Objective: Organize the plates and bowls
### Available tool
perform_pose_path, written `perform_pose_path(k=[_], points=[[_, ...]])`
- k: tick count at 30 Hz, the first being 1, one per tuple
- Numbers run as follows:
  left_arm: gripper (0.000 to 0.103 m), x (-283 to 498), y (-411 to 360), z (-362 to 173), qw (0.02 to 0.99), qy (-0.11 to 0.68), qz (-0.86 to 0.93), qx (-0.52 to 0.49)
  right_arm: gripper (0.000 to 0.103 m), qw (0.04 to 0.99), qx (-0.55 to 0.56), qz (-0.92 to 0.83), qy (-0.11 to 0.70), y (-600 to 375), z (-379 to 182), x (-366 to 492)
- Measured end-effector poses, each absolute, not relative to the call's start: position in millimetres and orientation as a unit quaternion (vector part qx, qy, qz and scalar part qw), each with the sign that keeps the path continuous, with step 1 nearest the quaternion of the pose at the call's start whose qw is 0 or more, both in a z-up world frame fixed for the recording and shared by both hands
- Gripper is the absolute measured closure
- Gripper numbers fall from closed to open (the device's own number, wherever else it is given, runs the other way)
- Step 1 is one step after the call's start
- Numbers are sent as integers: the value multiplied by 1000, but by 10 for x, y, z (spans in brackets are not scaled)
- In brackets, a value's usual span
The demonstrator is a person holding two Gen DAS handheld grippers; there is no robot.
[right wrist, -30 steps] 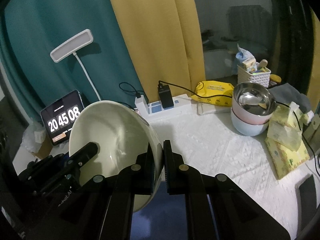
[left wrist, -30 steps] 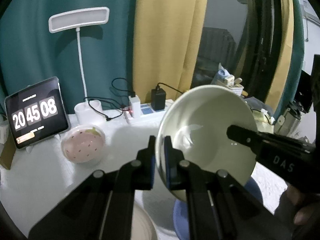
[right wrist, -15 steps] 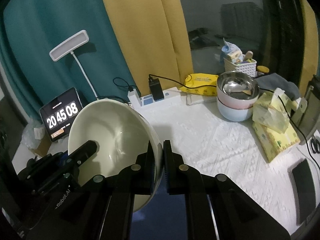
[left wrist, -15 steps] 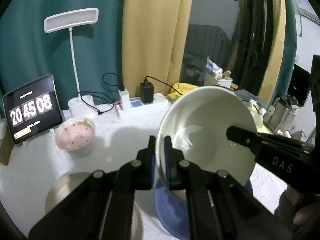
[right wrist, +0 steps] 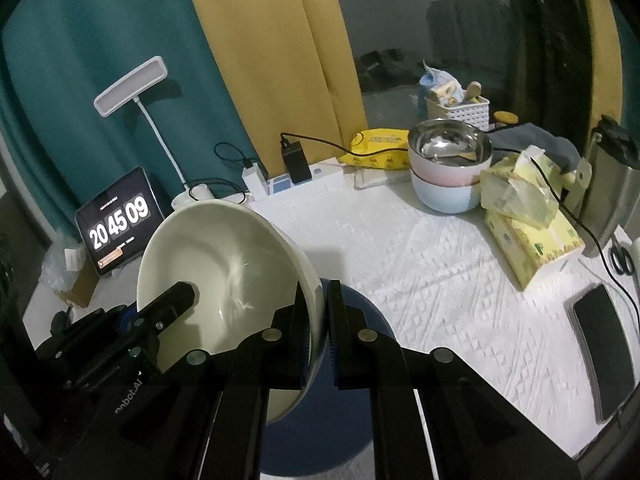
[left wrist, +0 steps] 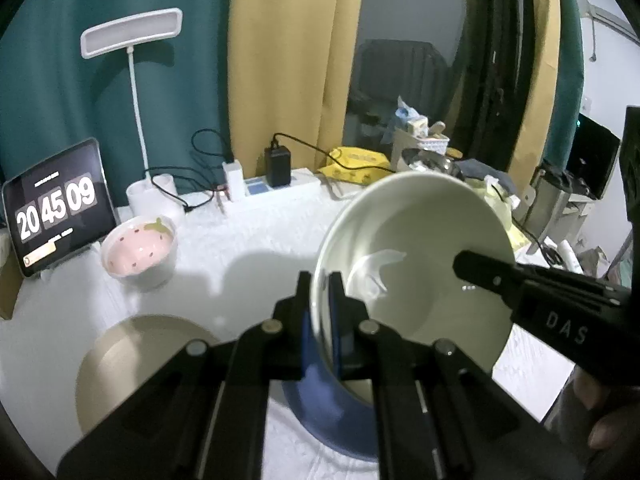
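Both grippers hold one large pale cream bowl (left wrist: 416, 256) by opposite sides of its rim, tilted in the air. My left gripper (left wrist: 320, 300) is shut on the near-left rim; the right gripper (right wrist: 318, 312) is shut on the bowl's (right wrist: 224, 264) right rim. Directly beneath the bowl a blue plate (left wrist: 324, 404) lies on the white cloth, also seen as a dark blue plate (right wrist: 360, 320) in the right wrist view. A tan plate (left wrist: 132, 360) lies at the lower left. A pink strawberry bowl (left wrist: 138, 250) stands near the clock.
A tablet clock (left wrist: 56, 208), a desk lamp (left wrist: 132, 32) and a power strip (left wrist: 276, 192) line the back. At the far right stand stacked bowls topped by a steel one (right wrist: 450, 164), tissue packs (right wrist: 528, 220) and a phone (right wrist: 604, 344).
Both grippers drew back with the cream bowl, still gripped. The blue plate and the tan plate have come into view beneath and left of it.
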State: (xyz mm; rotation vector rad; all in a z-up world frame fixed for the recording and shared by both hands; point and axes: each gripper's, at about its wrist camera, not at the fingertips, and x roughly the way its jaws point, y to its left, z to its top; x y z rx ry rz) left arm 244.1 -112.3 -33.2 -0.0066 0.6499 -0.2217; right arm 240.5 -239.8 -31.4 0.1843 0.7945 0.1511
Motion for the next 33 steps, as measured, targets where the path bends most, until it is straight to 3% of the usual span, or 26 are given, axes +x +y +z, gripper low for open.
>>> perform_pose_path(k=[33], points=[[96, 2319, -1253, -818, 918, 380, -110, 17, 94, 892, 96, 61, 438, -2494, -768, 2210]])
